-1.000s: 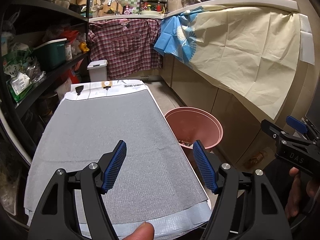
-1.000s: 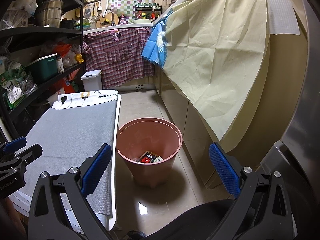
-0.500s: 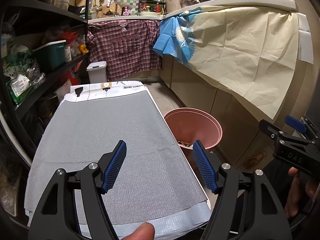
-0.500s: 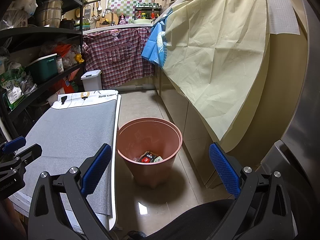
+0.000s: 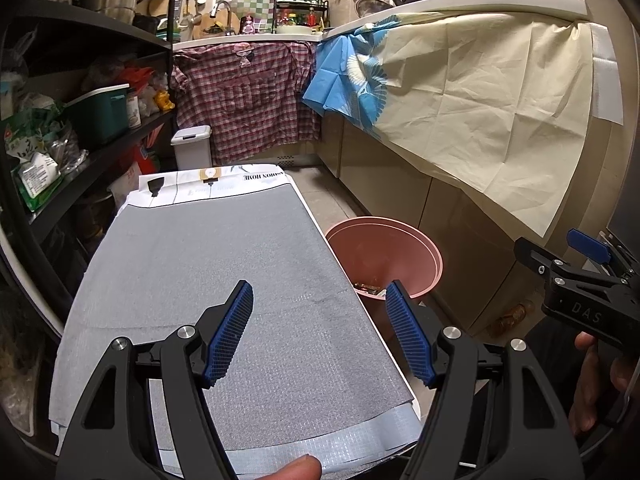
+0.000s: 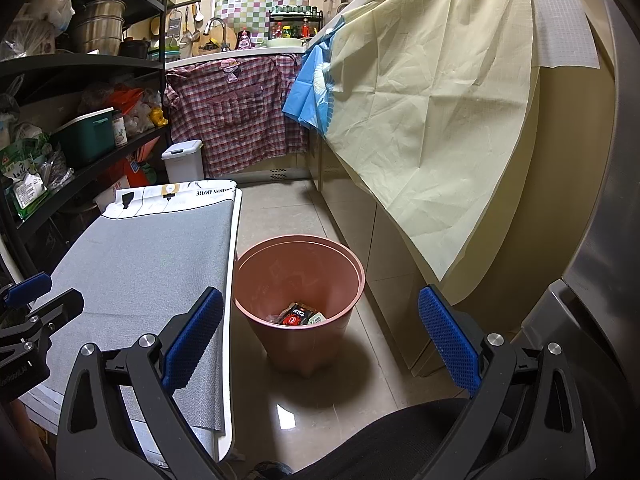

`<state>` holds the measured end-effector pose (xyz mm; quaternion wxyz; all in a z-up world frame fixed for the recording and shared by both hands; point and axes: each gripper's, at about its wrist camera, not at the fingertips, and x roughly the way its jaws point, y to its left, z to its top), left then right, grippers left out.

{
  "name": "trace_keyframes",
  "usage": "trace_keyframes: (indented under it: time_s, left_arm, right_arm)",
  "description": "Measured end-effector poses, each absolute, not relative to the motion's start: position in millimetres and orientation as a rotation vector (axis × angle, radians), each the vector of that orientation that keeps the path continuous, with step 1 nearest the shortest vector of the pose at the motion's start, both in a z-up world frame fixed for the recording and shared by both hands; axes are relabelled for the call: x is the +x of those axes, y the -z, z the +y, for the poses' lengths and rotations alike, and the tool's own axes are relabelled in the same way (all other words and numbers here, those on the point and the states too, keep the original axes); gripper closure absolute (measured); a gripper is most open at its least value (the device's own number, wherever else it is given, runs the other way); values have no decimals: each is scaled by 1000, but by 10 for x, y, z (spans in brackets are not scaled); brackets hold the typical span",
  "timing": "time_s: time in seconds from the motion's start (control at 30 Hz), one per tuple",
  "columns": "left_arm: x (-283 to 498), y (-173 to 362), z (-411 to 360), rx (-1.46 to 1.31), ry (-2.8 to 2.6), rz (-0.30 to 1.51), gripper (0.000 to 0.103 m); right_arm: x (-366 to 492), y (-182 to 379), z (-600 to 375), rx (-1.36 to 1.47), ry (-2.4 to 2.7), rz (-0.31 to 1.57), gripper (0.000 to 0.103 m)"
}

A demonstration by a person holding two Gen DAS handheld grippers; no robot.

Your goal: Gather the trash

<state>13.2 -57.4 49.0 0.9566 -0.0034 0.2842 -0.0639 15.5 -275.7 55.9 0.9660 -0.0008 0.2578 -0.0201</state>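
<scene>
Hovering, left hand-held gripper (image 5: 320, 330): blue pads spread apart, gripping nothing, hanging over the near end of the surface (image 5: 192, 264)
Right hand-held gripper (image 6: 320, 340): jaws standing wide apart and empty, pointing down toward the bin from above the floor
Surface: lying covered by a grey mat, bare of items, with a white printed sheet showing at its far end
Pink bin (image 6: 300, 280): sitting on the tiled floor (image 6: 280, 216) just beside the right edge of the surface
Trash (image 6: 298, 314): lying at the bottom of the pink bin, several wrappers, one showing red and black
Small white bin (image 5: 192, 146): standing beyond the far end of the surface
Plaid cloth (image 5: 244, 96): hanging from the far counter edge
</scene>
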Motion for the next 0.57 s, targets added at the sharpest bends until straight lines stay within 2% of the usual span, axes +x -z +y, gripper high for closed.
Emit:
trace_keyframes:
  time_s: [0.17,0.23,0.57]
  left_arm:
    - [129,-491,-584,-7,131,574,35]
    - [106,-499,-592,-1,138,560,31]
    - [122,-489,-612,0,127,574,31]
  right_arm:
    - [155,-560,-2758,-1,41,522,7]
    - [158,-558,-2758,-1,41,522,7]
    - [157,-558,-2760,-1,41,522,7]
